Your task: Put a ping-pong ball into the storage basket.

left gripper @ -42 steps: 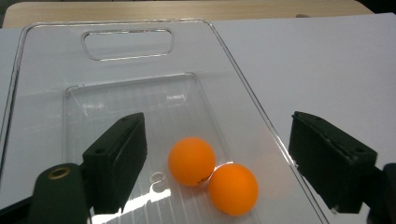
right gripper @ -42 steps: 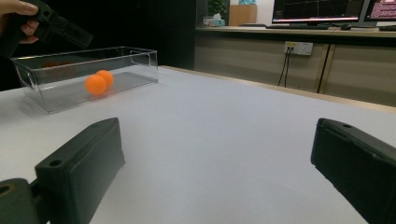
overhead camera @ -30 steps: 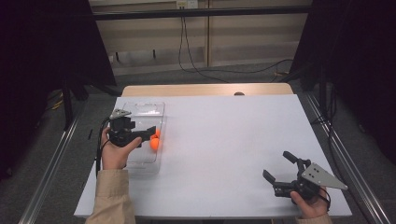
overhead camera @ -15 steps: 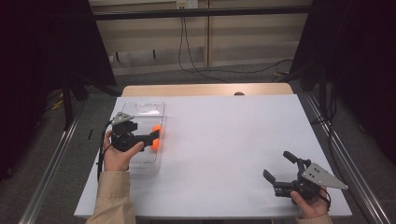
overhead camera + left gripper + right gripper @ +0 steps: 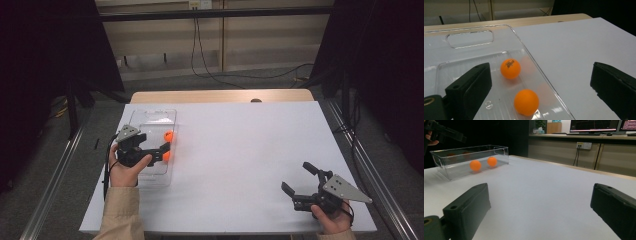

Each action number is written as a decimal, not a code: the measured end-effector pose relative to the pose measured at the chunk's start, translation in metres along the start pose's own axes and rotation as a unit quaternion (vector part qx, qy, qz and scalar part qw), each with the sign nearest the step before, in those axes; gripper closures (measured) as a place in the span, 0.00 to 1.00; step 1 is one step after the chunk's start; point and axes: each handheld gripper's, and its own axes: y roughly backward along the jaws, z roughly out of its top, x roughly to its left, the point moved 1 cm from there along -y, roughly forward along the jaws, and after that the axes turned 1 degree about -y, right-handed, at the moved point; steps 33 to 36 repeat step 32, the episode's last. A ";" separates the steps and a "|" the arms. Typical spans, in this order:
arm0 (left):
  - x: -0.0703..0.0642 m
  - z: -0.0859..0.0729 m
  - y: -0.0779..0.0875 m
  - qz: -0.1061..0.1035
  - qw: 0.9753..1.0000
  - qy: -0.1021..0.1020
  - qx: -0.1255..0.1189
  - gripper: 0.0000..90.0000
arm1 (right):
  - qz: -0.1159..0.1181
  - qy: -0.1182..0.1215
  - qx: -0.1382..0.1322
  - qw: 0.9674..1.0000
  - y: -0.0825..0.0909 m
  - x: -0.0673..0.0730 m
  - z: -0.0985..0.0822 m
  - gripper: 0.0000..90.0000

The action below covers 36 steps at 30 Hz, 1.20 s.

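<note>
Two orange balls (image 5: 526, 102) (image 5: 510, 68) are seen lying in a clear tray (image 5: 150, 122) that stands near the bench's (image 5: 250, 150) left edge, toward its far corner. The balls rest on the tray floor along its right wall, one just beyond the other — close together but apart. The farther ball bears dark print.

The left tongs (image 5: 165, 150) are held over the tray, above the nearer ball. Their jaws have just been opening and stand wide apart, with nothing gripped; the balls lie below and between them, untouched.

The right tongs (image 5: 299, 179) are held low near the bench's near right corner, well apart from the tray. Their jaws are spread wide too — only bare bench is seen between them, with the tray far off beyond.
</note>
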 end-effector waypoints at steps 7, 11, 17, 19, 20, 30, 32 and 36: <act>-0.002 -0.004 0.006 -0.003 1.000 -0.004 -0.017 0.04 | -0.001 0.000 -0.001 1.000 0.000 0.000 0.000 0.02; -0.004 -0.008 0.009 -0.009 1.000 -0.012 -0.019 0.04 | 0.000 0.000 0.000 1.000 0.000 0.000 0.000 0.02; -0.005 -0.015 0.016 -0.012 0.999 -0.018 -0.039 0.04 | 0.000 0.000 0.000 1.000 0.000 0.000 0.000 0.02; -0.006 -0.019 0.020 -0.011 0.999 -0.020 -0.042 0.04 | 0.000 0.000 0.001 1.000 0.000 0.000 0.000 0.02; -0.007 -0.021 0.021 -0.012 0.999 -0.018 -0.046 0.04 | 0.001 0.000 0.000 1.000 0.000 0.000 0.000 0.02; -0.013 -0.046 0.035 -0.026 0.997 -0.031 -0.069 0.04 | 0.001 0.002 0.000 1.000 0.000 0.001 0.000 0.02; -0.014 -0.048 0.036 -0.028 0.996 -0.033 -0.074 0.04 | 0.001 0.002 0.001 1.000 0.000 0.001 0.000 0.02; -0.014 -0.048 0.036 -0.028 0.996 -0.033 -0.074 0.04 | 0.001 0.002 0.001 1.000 0.000 0.001 0.000 0.02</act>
